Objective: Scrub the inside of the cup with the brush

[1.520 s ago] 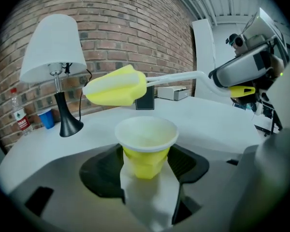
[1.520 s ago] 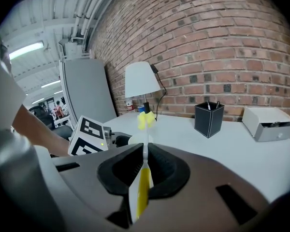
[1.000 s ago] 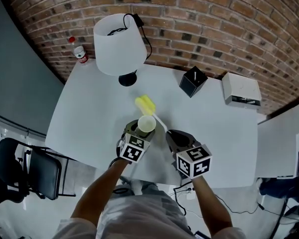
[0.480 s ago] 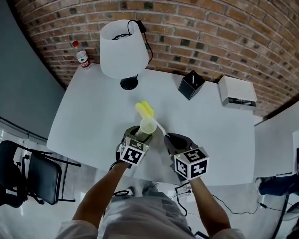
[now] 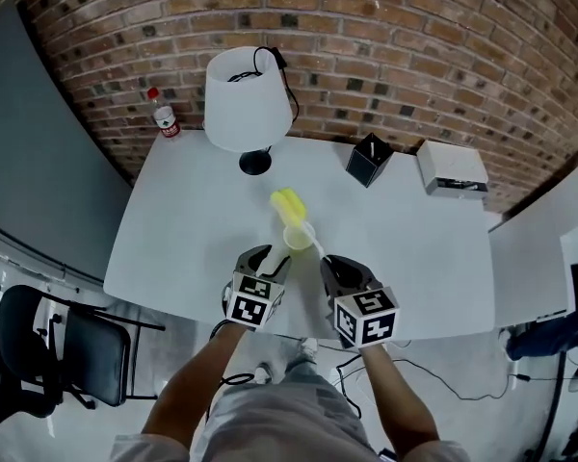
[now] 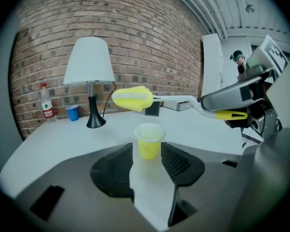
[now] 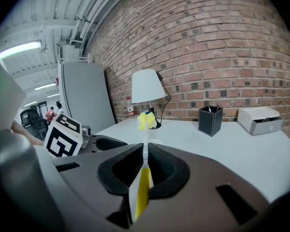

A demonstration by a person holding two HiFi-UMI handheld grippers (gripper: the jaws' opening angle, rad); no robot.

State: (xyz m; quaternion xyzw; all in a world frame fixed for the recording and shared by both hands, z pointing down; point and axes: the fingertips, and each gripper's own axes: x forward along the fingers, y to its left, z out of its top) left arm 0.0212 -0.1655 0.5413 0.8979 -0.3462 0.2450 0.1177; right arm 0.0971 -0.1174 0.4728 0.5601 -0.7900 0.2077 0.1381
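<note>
Left gripper view shows the small yellow plastic cup (image 6: 149, 140) upright on the white bench (image 5: 173, 219), just beyond our left gripper (image 5: 273, 256). Its jaws are apart and have just been closing on nothing. Our right gripper (image 7: 145, 151) clamps the yellow sponge-headed brush (image 6: 132, 98), whose head hangs above the cup. We should probably steady the cup first, then tip the sponge in.

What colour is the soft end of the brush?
Yellow. The brush head shows best in the left gripper view.
</note>
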